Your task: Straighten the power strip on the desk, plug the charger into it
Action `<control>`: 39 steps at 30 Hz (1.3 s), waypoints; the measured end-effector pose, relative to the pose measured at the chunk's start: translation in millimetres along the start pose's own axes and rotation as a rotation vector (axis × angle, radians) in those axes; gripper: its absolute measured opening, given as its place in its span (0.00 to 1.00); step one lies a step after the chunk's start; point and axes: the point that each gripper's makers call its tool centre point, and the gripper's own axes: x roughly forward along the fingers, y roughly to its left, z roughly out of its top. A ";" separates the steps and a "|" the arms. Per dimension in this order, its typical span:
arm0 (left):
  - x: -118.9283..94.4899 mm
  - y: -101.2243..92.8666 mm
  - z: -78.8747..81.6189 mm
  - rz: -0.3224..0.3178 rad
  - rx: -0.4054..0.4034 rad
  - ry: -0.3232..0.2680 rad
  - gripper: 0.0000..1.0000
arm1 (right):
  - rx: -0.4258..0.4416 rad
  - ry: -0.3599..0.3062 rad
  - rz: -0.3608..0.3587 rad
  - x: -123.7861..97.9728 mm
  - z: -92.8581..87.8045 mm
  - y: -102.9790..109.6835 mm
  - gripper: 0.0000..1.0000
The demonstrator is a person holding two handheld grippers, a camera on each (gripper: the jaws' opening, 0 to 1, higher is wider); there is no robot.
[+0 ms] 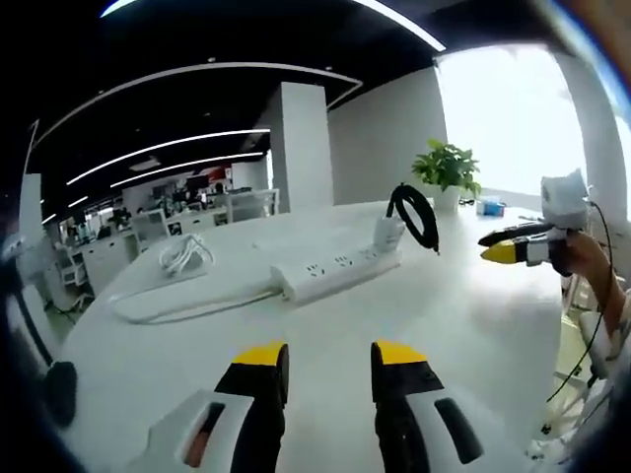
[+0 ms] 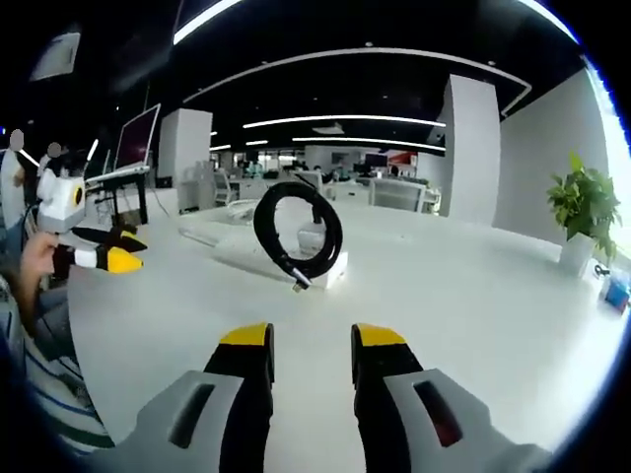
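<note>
A white power strip [image 1: 333, 270] lies across the white desk [image 1: 463, 325], its cord running off to the left. A white charger [image 1: 386, 235] stands in its right end, with a coiled black cable [image 1: 415, 215] looping above it. My left gripper [image 1: 329, 354] hovers open over the desk in front of the strip, nothing between its yellow-tipped jaws. The right gripper [image 1: 505, 250] enters from the right, held in a hand. In the right gripper view the black cable coil [image 2: 298, 231] stands over the strip's end [image 2: 330, 272], and my right gripper [image 2: 313, 337] is open and empty. The left gripper [image 2: 116, 258] shows at the left.
A bundle of white cable [image 1: 184, 253] lies on the desk at the back left. A potted plant [image 1: 447, 174] stands at the far edge, seen too as a plant [image 2: 584, 212] at the right. Office desks and a monitor [image 2: 136, 138] fill the background.
</note>
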 end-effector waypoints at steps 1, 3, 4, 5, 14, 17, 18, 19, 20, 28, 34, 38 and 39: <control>-1.5 -1.6 0.2 -0.005 -0.001 -0.003 0.33 | 0.001 -0.002 -0.003 -1.0 0.1 0.4 0.30; -4.0 -4.6 0.2 -0.007 -0.003 -0.008 0.33 | 0.008 -0.011 -0.010 -2.6 -0.7 1.6 0.30; -5.2 -5.6 0.1 -0.006 -0.001 -0.009 0.33 | 0.013 -0.011 -0.011 -2.9 -1.8 2.6 0.30; -6.4 -6.4 0.0 -0.005 0.001 -0.009 0.33 | 0.015 -0.009 -0.008 -3.2 -3.3 4.2 0.30; -16.5 -12.4 0.3 0.002 0.011 -0.021 0.33 | 0.027 -0.007 -0.004 -12.8 -5.2 17.7 0.32; -20.6 -14.0 -0.4 0.008 0.018 -0.022 0.34 | 0.008 -0.007 -0.010 -17.8 -3.5 21.3 0.33; -22.1 -14.5 -0.1 0.009 0.016 -0.026 0.34 | 0.001 -0.007 -0.011 -19.5 -3.0 22.5 0.33; -23.6 -15.2 0.2 0.010 0.014 -0.030 0.34 | -0.002 -0.007 -0.012 -21.1 -2.5 23.8 0.33; -25.5 -16.4 0.5 0.011 0.013 -0.036 0.34 | -0.005 -0.009 -0.012 -23.4 -1.6 25.5 0.33; -33.7 -21.3 -1.5 0.017 0.021 -0.041 0.34 | -0.023 -0.012 -0.020 -31.0 0.6 28.4 0.34; -40.4 -23.5 -3.0 0.030 0.030 -0.042 0.34 | -0.014 0.001 -0.036 -29.9 -4.9 23.3 0.34; -44.8 -22.9 -5.5 0.044 0.026 -0.041 0.35 | -0.001 0.008 -0.040 -29.7 -6.5 22.8 0.35; -45.5 -22.4 -6.3 0.048 0.026 -0.040 0.35 | 0.001 0.009 -0.042 -29.5 -6.5 22.2 0.35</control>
